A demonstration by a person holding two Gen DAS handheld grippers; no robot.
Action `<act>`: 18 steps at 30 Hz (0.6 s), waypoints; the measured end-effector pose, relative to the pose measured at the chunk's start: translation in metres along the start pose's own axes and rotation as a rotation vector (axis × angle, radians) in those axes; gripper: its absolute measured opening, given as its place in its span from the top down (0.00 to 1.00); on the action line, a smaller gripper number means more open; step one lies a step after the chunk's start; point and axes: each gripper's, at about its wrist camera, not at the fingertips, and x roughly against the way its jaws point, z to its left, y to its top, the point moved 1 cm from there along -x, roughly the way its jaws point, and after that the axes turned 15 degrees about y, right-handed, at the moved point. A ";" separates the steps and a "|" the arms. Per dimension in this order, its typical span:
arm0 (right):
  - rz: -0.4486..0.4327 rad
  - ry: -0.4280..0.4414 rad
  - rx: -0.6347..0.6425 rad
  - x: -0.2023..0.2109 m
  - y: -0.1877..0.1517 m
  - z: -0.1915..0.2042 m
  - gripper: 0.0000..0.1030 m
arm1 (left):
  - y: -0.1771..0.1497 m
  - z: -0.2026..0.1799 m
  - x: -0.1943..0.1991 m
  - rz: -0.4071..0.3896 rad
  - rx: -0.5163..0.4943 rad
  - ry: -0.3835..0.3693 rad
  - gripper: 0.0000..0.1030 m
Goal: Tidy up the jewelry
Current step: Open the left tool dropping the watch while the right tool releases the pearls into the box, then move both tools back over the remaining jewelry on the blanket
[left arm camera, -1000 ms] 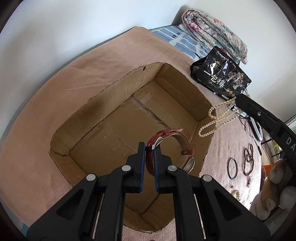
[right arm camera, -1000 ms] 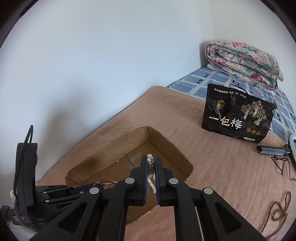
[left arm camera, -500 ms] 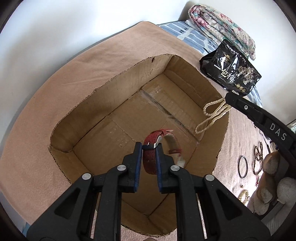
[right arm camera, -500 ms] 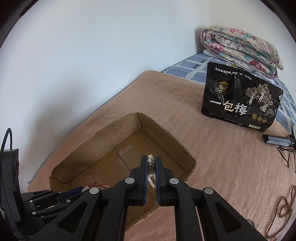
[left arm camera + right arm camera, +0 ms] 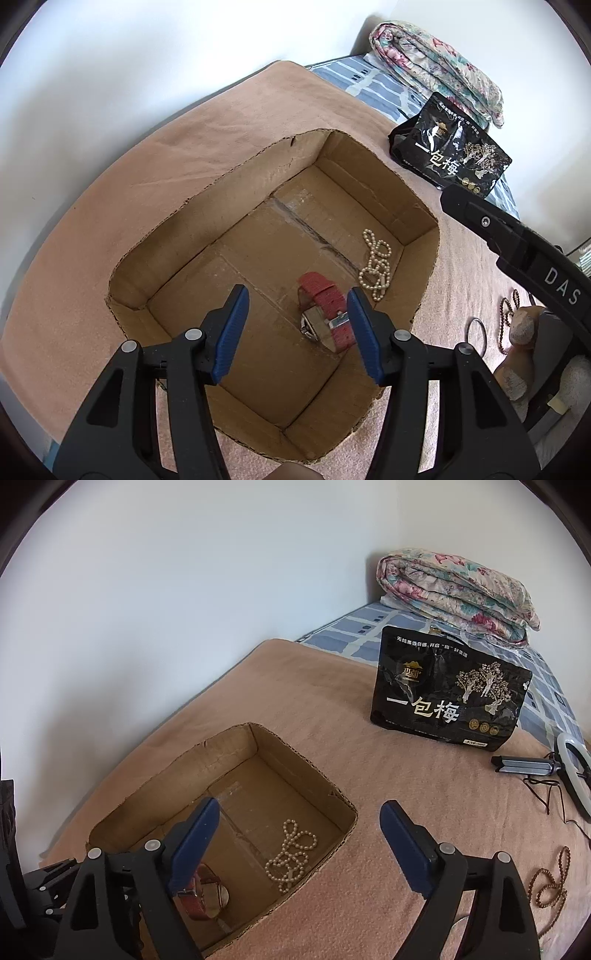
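An open cardboard box point(image 5: 229, 173) point(image 5: 295, 760) sits on a tan blanket. On its floor lies a red-strapped watch point(image 5: 325, 310) point(image 5: 201, 890), and beside it a pearl necklace point(image 5: 375, 266) point(image 5: 291, 853) in a loose heap. My left gripper point(image 5: 295, 299) hangs over the box with its jaws opening, nothing pressed between them. My right gripper point(image 5: 299, 812) hovers above the box's right rim, jaws opening wide and empty; its arm point(image 5: 517, 236) shows in the left wrist view.
A black snack bag point(image 5: 447, 694) point(image 5: 450, 155) stands behind the box, a folded floral quilt point(image 5: 454, 590) beyond it. A brown bead string point(image 5: 550, 878), a dark bangle point(image 5: 474, 330) and a ring light with cable point(image 5: 572, 771) lie on the blanket to the right.
Both grippers opened. The watch dropped from the left one and the pearl necklace from the right one onto the box floor.
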 end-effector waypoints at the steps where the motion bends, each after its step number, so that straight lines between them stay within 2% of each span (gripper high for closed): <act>1: -0.002 -0.004 0.001 0.002 0.000 -0.001 0.11 | 0.000 -0.001 0.001 -0.002 -0.002 -0.003 0.45; 11: -0.038 -0.040 -0.021 0.037 -0.010 -0.017 0.10 | -0.003 -0.022 0.015 -0.048 -0.049 -0.023 0.45; 18: -0.066 -0.087 -0.039 0.074 -0.025 -0.039 0.10 | -0.011 -0.053 0.030 -0.085 -0.115 -0.051 0.45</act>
